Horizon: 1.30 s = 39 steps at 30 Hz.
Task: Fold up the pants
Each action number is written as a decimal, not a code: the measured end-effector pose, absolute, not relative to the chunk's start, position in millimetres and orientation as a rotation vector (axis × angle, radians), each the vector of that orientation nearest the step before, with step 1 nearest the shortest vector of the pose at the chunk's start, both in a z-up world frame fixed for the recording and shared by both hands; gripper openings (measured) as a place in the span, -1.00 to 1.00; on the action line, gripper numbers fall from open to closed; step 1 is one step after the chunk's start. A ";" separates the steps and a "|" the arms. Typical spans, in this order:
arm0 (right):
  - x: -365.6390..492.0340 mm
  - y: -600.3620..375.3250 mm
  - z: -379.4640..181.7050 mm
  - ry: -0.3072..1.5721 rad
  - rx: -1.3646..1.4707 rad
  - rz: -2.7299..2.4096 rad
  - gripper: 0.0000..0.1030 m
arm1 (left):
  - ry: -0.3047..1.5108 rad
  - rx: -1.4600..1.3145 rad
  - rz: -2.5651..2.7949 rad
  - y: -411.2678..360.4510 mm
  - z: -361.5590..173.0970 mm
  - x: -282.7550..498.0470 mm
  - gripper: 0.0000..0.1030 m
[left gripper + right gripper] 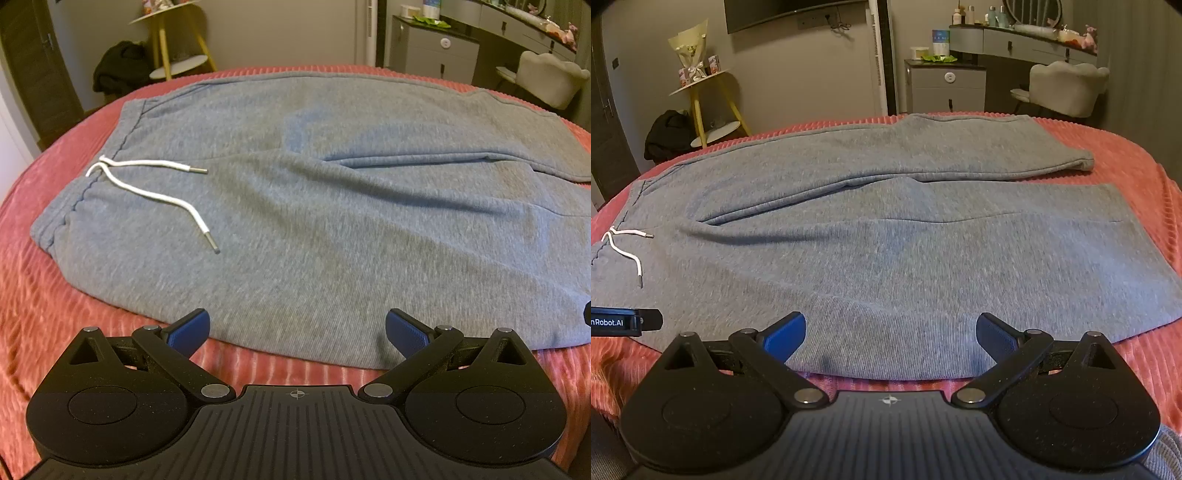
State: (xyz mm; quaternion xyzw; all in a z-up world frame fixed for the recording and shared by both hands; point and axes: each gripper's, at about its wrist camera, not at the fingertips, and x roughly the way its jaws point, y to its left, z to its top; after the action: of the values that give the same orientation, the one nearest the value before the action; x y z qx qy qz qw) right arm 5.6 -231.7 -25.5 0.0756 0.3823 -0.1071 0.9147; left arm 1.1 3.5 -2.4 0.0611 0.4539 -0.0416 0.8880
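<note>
Grey sweatpants lie flat across a red ribbed bedspread, waistband to the left, legs running right. A white drawstring rests on the waist area. My left gripper hovers open over the near edge of the pants near the waist, blue pads wide apart with only cloth below. In the right wrist view the pants show both legs, the far one ending in a cuff. My right gripper is open above the near leg's edge. The drawstring shows at far left.
A black part of the other gripper pokes in at the left. Beyond the bed stand a yellow-legged side table, a dark bag on the floor, a grey cabinet, a dresser and a pale chair.
</note>
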 end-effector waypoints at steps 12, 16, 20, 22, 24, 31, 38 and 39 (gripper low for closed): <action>6.1 -232.4 -25.5 0.789 0.164 -0.223 0.92 | 0.957 0.116 -0.086 4.1 -5.1 1.4 1.00; 6.5 -233.3 -26.4 0.788 0.167 -0.224 0.92 | 0.959 0.115 -0.087 4.5 -5.0 1.5 1.00; 6.2 -233.5 -26.6 0.787 0.168 -0.224 0.92 | 0.960 0.113 -0.086 5.0 -4.5 1.5 1.00; 6.3 -233.2 -26.6 0.786 0.167 -0.224 0.92 | 0.962 0.111 -0.087 5.3 -4.6 1.7 1.00; 6.5 -233.6 -27.0 0.786 0.167 -0.224 0.92 | 0.964 0.110 -0.087 5.6 -4.6 1.9 1.00; 6.1 -233.7 -27.2 0.785 0.170 -0.225 0.92 | 0.971 0.108 -0.087 5.5 -4.9 2.3 1.00; 5.6 -233.7 -26.9 0.784 0.170 -0.225 0.92 | 0.974 0.110 -0.087 5.2 -4.9 2.5 1.00; 5.6 -233.7 -27.1 0.783 0.171 -0.225 0.92 | 0.975 0.110 -0.087 5.1 -5.0 2.7 1.00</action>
State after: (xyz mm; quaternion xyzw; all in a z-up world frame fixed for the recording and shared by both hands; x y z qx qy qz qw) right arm 5.6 -233.7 -27.1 0.0829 0.3803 -0.1095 0.9146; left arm 2.7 5.1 -5.0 0.0527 0.4681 -0.0417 0.8811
